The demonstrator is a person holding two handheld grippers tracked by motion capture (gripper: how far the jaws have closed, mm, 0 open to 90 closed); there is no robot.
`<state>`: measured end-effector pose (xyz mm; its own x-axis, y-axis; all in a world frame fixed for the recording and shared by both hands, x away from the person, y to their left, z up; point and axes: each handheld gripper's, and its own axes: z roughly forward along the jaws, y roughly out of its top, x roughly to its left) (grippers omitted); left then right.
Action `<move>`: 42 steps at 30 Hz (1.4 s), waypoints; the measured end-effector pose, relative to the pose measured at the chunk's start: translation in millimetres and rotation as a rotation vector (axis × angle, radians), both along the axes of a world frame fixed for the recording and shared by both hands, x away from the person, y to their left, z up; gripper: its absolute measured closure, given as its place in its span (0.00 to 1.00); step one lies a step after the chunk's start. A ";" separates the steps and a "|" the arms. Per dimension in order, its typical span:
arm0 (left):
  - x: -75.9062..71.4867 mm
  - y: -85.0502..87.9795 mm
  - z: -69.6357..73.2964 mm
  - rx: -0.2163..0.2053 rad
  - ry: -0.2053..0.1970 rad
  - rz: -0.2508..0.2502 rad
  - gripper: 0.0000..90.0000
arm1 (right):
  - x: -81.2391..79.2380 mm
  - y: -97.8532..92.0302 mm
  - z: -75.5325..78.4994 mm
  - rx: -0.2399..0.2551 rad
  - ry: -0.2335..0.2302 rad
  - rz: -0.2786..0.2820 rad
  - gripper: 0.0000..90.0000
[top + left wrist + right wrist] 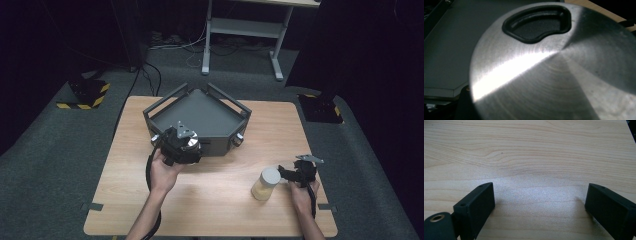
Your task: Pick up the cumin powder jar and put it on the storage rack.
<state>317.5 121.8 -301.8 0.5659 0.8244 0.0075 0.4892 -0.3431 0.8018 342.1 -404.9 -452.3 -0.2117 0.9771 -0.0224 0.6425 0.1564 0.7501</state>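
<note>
Looking down at the table (215,200) from the person's side, nearest at the bottom of the frame are two forearms coming in. The right gripper (292,174), lower right, hangs just above the wood with its jaws spread wide and nothing between them; in the right gripper view the two black fingers (477,206) sit far apart over bare wood grain. Just to its left, close by but not gripped, stands a small jar (265,184) with a pale lid and yellowish contents, upright on the table.

A bit further up, left of centre, the left gripper (186,144) is clamped shut on a round metal lid (190,141), held up off the table right at the front edge of the tray. In the left gripper view that lid (554,75) is a brushed steel disc with a black recessed handle near the top of the frame, tilted toward the camera.

Behind it, centre of the frame, sits the dark grey tray (200,112), an angular thing with railed sides, at the far edge of the table.
</note>
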 end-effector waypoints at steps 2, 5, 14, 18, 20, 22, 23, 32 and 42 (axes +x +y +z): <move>4.8 0.8 3.9 -0.009 0.000 0.011 0.35 | 0.0 0.0 0.0 0.000 0.000 0.000 0.09; 12.4 1.5 8.4 -0.019 0.003 0.022 0.35 | 0.0 -0.2 -0.1 0.000 -0.001 0.002 0.09; 38.1 -9.3 18.6 0.006 0.015 0.069 0.35 | -0.1 -0.3 -0.1 -0.001 -0.001 0.008 0.09; 52.4 -12.5 20.8 0.006 0.022 0.102 0.35 | 0.1 -0.6 0.0 0.001 0.000 0.012 0.09; 58.7 -13.5 21.0 0.001 0.020 0.122 0.35 | 0.2 -0.9 0.0 0.001 0.001 0.014 0.09; 65.8 -14.8 20.7 -0.003 0.019 0.143 0.35 | 0.3 -1.4 -0.1 0.001 0.000 0.019 0.09; 69.0 -15.6 20.4 -0.005 0.020 0.154 0.35 | 0.3 -1.5 -0.1 0.001 0.000 0.020 0.09; 92.8 -25.7 11.6 0.023 0.016 0.255 0.35 | 0.5 -1.9 0.0 0.000 0.000 0.025 0.09; 102.2 -28.2 0.4 0.026 0.002 0.294 0.35 | 0.6 -2.3 0.0 -0.001 0.000 0.030 0.09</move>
<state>419.7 93.6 -301.4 0.3031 0.9525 0.0295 0.5721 -0.2066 0.7937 342.7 -407.2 -452.3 -0.2412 0.9702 -0.0232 0.6376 0.1764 0.7499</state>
